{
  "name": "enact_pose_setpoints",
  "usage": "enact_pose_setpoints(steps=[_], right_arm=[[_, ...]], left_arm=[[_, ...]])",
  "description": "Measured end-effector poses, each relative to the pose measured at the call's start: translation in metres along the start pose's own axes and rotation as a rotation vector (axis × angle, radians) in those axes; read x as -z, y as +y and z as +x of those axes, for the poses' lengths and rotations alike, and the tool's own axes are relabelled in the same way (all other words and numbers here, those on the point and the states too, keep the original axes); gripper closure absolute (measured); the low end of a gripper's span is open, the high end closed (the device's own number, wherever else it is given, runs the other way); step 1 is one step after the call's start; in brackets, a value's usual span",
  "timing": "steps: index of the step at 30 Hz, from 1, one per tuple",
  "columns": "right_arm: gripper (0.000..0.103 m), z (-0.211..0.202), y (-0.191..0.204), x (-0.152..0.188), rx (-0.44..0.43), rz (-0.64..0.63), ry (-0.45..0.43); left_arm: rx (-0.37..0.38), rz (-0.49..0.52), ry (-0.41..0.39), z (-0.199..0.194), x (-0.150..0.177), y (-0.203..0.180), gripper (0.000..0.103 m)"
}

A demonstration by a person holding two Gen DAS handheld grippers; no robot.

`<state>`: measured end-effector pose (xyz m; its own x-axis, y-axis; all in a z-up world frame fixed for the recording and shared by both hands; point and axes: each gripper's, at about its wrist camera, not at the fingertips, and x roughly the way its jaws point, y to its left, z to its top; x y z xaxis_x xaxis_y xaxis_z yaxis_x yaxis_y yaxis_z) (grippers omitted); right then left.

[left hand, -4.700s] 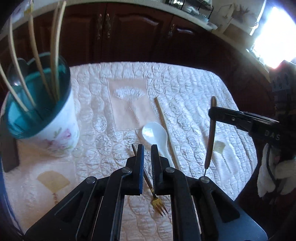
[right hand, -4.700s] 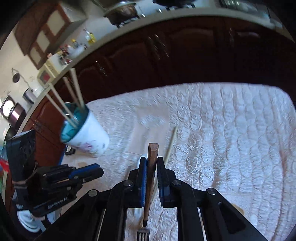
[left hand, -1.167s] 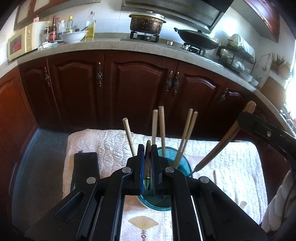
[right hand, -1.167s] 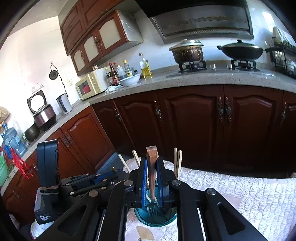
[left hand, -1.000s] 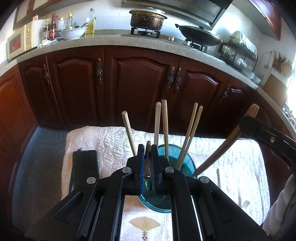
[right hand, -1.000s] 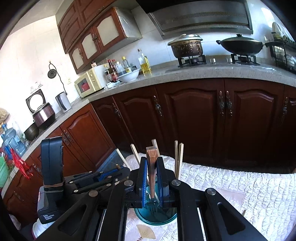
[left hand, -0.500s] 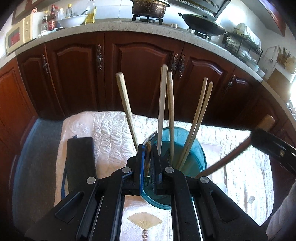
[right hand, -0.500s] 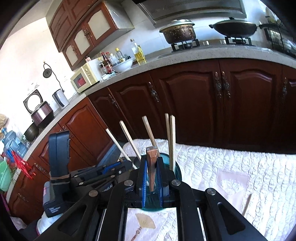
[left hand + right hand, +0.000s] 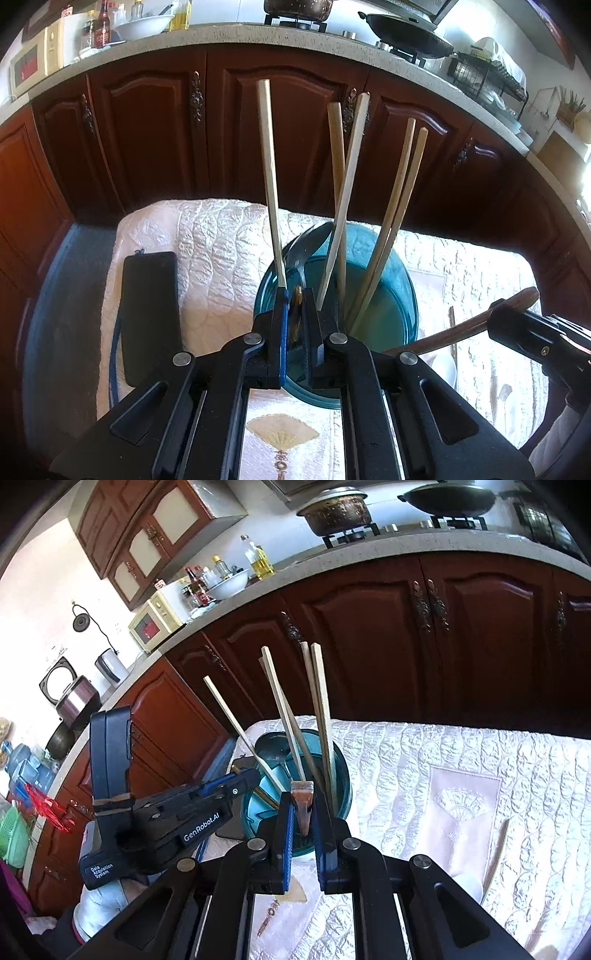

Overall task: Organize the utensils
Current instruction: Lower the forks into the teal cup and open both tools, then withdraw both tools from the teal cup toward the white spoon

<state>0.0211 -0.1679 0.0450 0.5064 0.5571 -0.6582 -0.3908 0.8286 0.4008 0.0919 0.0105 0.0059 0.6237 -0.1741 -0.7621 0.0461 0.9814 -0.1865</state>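
Observation:
The teal cup point(image 9: 384, 295) stands on the quilted cloth and holds several wooden chopsticks point(image 9: 271, 184) and a metal spoon point(image 9: 306, 243). My left gripper point(image 9: 295, 308) is shut on a thin dark-handled fork point(image 9: 296, 314) just above the cup's mouth. Its lower end is hidden. From the right, my right gripper point(image 9: 498, 321) is shut on a brown wooden-handled fork point(image 9: 454, 330) that slants toward the cup's rim. In the right wrist view, that handle point(image 9: 302, 805) sits between the fingers of the right gripper point(image 9: 302, 812), over the cup point(image 9: 340, 775). The left gripper point(image 9: 245, 777) reaches the cup's left rim.
A flat black case point(image 9: 149, 314) lies on the cloth left of the cup. A white ceramic spoon point(image 9: 445, 369) and one loose chopstick point(image 9: 452, 332) lie to the cup's right. Dark cabinet doors point(image 9: 280, 140) stand behind the table.
Both grippers have sunk toward the cup with their forks still held. The cup and chopsticks now loom larger and nearer in both views.

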Motion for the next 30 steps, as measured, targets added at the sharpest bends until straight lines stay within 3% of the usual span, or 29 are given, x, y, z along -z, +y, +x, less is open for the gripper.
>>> enact_pose_setpoints(steps=[3, 5, 7, 13, 30], right_arm=[[0.092, 0.0, -0.003, 0.002, 0.01, 0.02, 0.017], [0.085, -0.001, -0.006, 0.003, 0.014, 0.034, 0.021], [0.08, -0.002, -0.009, 0.006, 0.019, 0.041, 0.024], [0.078, -0.011, -0.015, 0.009, 0.019, 0.059, 0.011], [0.071, -0.048, -0.002, 0.02, 0.09, -0.015, -0.061]], left_arm=[[0.004, -0.011, 0.01, 0.002, 0.002, 0.001, 0.098], [0.009, -0.015, 0.014, 0.001, 0.003, 0.001, 0.093], [0.01, -0.02, 0.014, -0.001, 0.004, 0.002, 0.079], [0.031, -0.036, 0.006, -0.013, 0.006, 0.003, 0.068], [-0.019, 0.066, -0.133, -0.074, 0.025, -0.032, 0.059]])
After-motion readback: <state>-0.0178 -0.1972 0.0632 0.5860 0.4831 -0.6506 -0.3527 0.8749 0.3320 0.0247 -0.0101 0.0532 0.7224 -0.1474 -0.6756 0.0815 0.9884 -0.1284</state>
